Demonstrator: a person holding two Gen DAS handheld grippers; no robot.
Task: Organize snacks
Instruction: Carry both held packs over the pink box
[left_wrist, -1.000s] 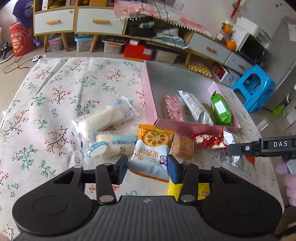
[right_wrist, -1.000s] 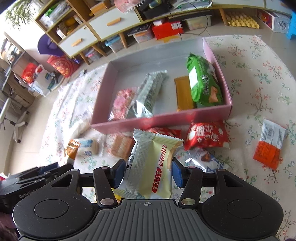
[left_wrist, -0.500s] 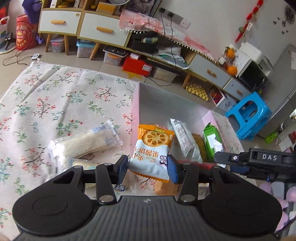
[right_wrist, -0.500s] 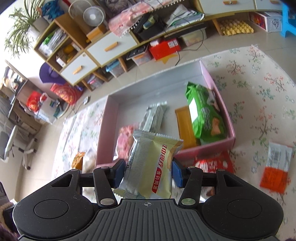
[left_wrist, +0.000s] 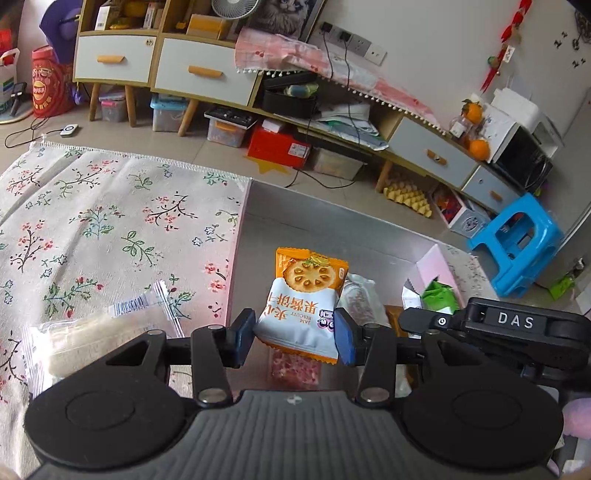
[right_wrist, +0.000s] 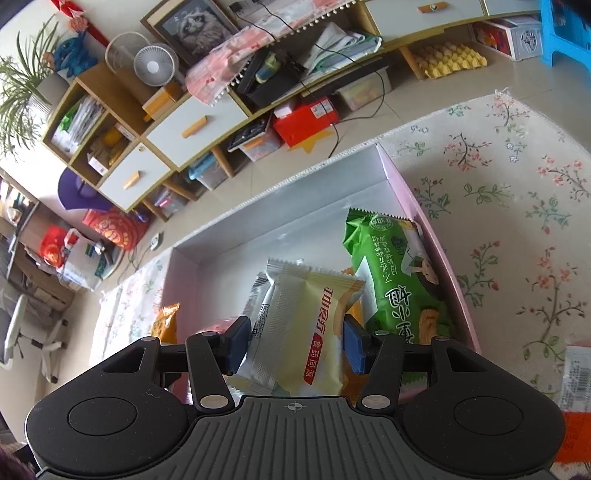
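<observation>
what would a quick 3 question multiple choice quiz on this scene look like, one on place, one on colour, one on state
1. Where does the green snack pack lie?
A. inside the pink box
B. on the floral cloth
C. on the blue stool

2. What colour tops the jam biscuit pack?
A. purple
B. orange
C. black

3. What is the right gripper doing?
A. open, nothing held
B. shut on the pale yellow snack pack
C. shut on a fan

Key: 1 A, it rests against the box's right wall. 2 B, an orange band surrounds the biscuit picture. 3 B, both fingers press the pack's sides.
</observation>
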